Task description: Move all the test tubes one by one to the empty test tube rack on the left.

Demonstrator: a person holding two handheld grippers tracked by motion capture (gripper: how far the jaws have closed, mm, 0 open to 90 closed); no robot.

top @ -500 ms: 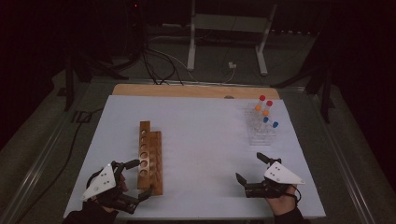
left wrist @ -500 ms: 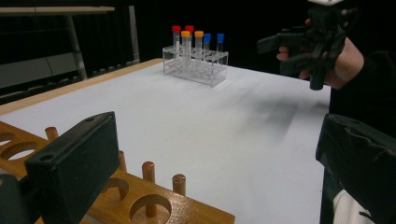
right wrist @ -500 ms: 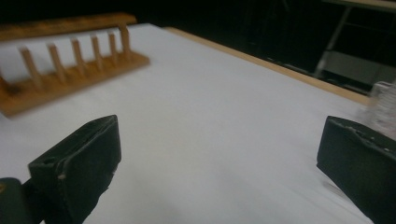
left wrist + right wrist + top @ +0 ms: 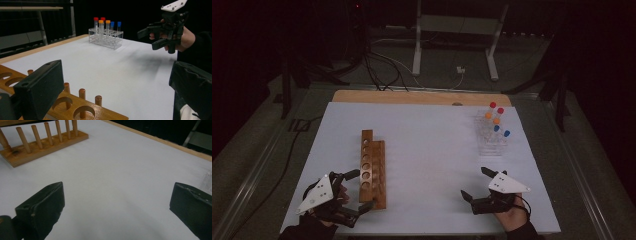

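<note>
Left hand-held gripper (image 4: 356, 191) low at near left, jaws wide apart, right hand-held gripper (image 4: 476, 184) near right, jaws spread, both empty

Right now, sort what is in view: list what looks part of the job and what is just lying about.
Likely part of the job:
- clear plastic rack of colour-capped tubes
- brown wooden rack with round holes
- left claw, open
- right claw, open

Just lying about:
- cables on the floor
- white metal stand

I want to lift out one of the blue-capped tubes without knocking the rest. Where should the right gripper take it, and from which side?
Probably just under the cap of the nearer blue-capped tube, coming down from above with the right gripper. The tubes stand upright in the clear rack, only their tops are exposed, and the blue ones stand at the rack's near end.
</note>
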